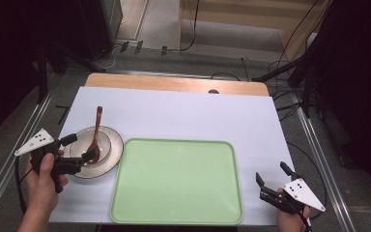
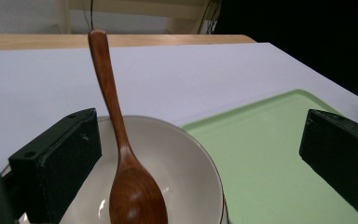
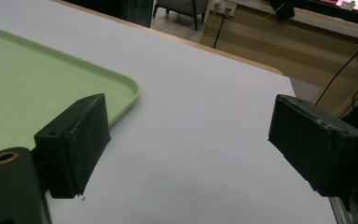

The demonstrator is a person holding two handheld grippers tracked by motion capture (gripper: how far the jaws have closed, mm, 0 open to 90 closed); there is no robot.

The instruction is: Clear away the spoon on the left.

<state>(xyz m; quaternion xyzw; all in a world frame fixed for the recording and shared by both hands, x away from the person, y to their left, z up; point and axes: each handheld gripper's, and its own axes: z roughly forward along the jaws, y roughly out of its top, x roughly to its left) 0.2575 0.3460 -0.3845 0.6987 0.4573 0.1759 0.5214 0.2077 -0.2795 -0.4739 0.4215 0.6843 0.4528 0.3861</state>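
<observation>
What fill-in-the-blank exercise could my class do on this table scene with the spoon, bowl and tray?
1. The brown wooden spoon rests with its scoop in the white ceramic ____.
2. The bowl stands on a round plate beside the empty ____ plastic tray.
3. The left gripper has its jaws ____ around the spoon's scoop.
4. The right gripper hovers over the ____ table cover.

Missing words: bowl; green; open; white

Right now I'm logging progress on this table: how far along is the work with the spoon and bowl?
Nothing looks done yet: the green tray holds nothing. In hand: the left claw, jaws open, straddles the wooden spoon, which rests in the white bowl on its plate. Left: closing on the spoon and, probably, moving things to the tray. The right claw is open over bare table.
</observation>
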